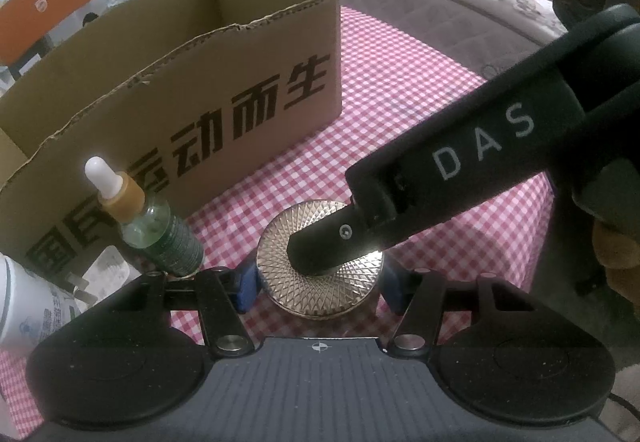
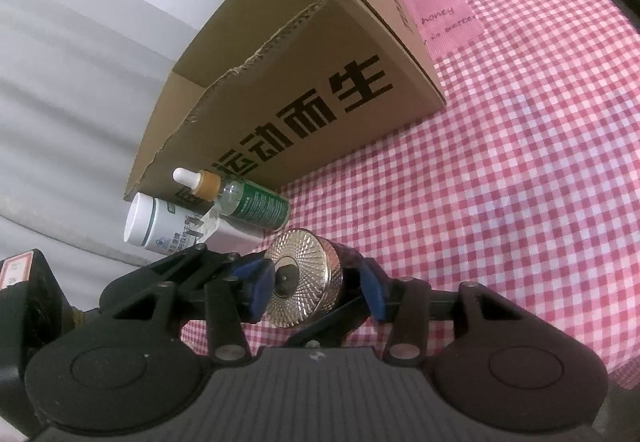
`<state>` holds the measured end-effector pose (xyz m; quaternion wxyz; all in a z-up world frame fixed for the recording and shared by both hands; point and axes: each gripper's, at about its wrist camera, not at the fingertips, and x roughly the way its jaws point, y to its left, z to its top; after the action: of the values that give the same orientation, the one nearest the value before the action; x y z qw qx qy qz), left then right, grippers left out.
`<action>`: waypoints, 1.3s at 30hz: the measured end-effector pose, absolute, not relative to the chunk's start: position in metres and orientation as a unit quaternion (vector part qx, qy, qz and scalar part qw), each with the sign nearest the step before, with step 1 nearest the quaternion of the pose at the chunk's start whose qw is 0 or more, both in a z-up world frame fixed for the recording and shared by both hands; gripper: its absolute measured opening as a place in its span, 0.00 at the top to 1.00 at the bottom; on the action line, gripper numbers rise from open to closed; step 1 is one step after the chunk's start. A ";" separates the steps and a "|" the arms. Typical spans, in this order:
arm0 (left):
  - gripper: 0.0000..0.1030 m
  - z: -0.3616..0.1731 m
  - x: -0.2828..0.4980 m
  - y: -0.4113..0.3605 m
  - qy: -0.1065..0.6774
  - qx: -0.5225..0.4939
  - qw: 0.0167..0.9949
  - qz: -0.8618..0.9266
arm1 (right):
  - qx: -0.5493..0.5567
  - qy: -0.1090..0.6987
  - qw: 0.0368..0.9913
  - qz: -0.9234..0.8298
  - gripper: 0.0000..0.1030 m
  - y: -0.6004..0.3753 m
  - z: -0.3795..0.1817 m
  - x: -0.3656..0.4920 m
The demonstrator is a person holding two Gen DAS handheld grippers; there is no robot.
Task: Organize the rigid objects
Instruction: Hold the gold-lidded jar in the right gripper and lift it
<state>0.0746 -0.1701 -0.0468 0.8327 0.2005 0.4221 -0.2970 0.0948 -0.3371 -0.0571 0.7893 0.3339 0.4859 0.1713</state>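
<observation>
The round jar with the shiny gold lid (image 1: 344, 282) is low over the pink checked cloth (image 1: 400, 113), just in front of the open brown box (image 1: 240, 101), with a green dropper bottle (image 1: 160, 230) and a white bottle (image 1: 24, 306) close by on one side. The left gripper (image 1: 318, 292) has its blue pads pushed against the jar's two sides, so it is clamped on it; the right gripper (image 2: 314, 284) has one pad at the lid's top and one at the jar's bottom, but I cannot tell if they squeeze.
</observation>
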 end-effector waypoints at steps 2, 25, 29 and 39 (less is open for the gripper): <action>0.44 -0.045 0.075 -0.171 0.422 0.200 0.833 -0.297 | 0.332 0.486 0.790 0.170 0.51 -0.335 -0.057 0.095; 0.45 -0.040 0.075 -0.167 0.422 0.195 0.835 -0.295 | 0.322 0.487 0.792 0.180 0.51 -0.330 -0.053 0.099; 0.45 -0.039 0.075 -0.167 0.422 0.193 0.836 -0.293 | 0.320 0.487 0.792 0.183 0.51 -0.328 -0.054 0.101; 0.45 -0.039 0.074 -0.165 0.422 0.194 0.835 -0.295 | 0.319 0.486 0.792 0.184 0.51 -0.329 -0.052 0.100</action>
<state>0.0745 -0.1650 -0.0392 0.8353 0.1936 0.4218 -0.2947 0.0997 -0.3293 -0.0524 0.7922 0.3194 0.4862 0.1844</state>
